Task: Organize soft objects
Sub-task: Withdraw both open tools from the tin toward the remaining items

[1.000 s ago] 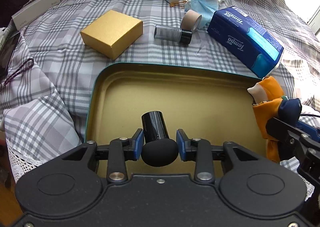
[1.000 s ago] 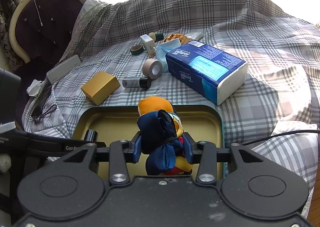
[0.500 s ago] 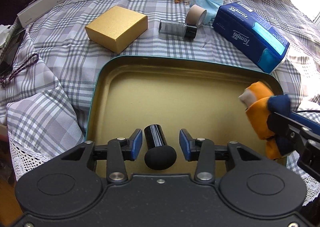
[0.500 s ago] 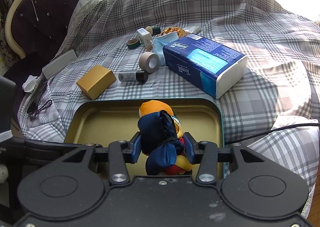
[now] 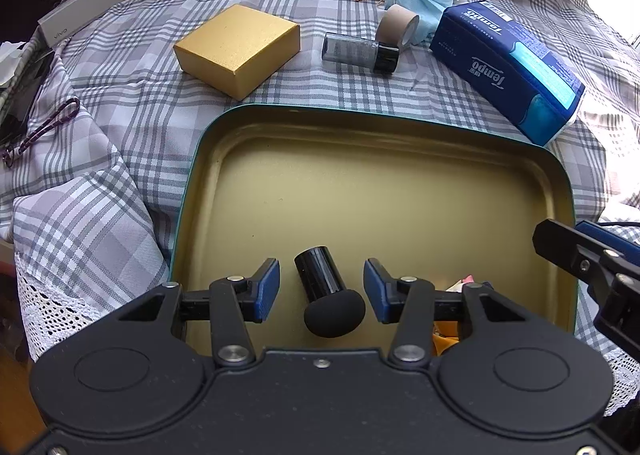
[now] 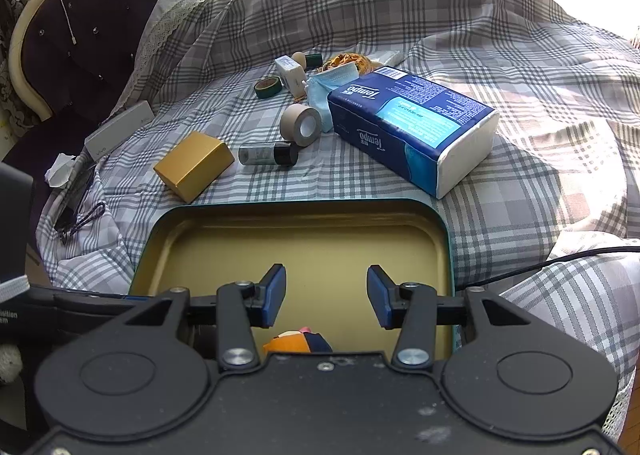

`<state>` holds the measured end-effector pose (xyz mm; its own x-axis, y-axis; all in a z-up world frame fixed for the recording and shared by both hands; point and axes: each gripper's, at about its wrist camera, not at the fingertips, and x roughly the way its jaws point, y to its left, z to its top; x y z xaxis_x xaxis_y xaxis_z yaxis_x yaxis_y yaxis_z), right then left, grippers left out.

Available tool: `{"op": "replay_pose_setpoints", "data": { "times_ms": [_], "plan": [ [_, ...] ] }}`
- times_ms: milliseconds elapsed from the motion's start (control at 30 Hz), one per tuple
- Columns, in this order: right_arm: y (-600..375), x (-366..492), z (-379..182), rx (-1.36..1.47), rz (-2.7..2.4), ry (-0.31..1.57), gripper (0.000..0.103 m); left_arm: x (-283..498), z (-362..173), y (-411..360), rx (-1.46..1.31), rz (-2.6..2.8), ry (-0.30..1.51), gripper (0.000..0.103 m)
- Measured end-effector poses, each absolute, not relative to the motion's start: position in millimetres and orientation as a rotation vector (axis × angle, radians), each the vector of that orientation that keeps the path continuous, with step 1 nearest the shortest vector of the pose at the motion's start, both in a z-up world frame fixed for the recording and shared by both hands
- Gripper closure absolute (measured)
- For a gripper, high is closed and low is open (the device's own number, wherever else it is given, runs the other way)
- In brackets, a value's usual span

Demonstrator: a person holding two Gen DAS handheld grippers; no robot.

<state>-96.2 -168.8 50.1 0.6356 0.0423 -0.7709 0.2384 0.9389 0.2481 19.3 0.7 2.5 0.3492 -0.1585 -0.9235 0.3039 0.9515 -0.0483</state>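
Inside the gold-lined tin tray [image 5: 400,183] a black makeup sponge on a cylindrical holder [image 5: 326,297] is seen lying between the blue pads of the left gripper [image 5: 321,291], whose jaws stand apart without touching it. Jaws of the right gripper [image 6: 327,297] are likewise apart with nothing between them. An orange and navy plush toy [image 6: 298,342] is glimpsed in the tray at its near edge, mostly hidden. Beyond the tray, on the plaid cloth [image 6: 520,183], a Tempo tissue pack [image 6: 412,125], a gold box [image 5: 238,49] and a blue face mask [image 5: 420,1] are laid.
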Motion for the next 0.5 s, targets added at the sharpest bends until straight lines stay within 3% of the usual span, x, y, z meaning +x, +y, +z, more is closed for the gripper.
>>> {"op": "replay_pose_setpoints", "data": {
  "times_ms": [500],
  "plan": [
    [-165.5,-93.3,44.5,0.343,-0.124,0.899,0.058,20.1,1.2,1.2,0.146,-0.286,1.180,0.055]
  ]
}}
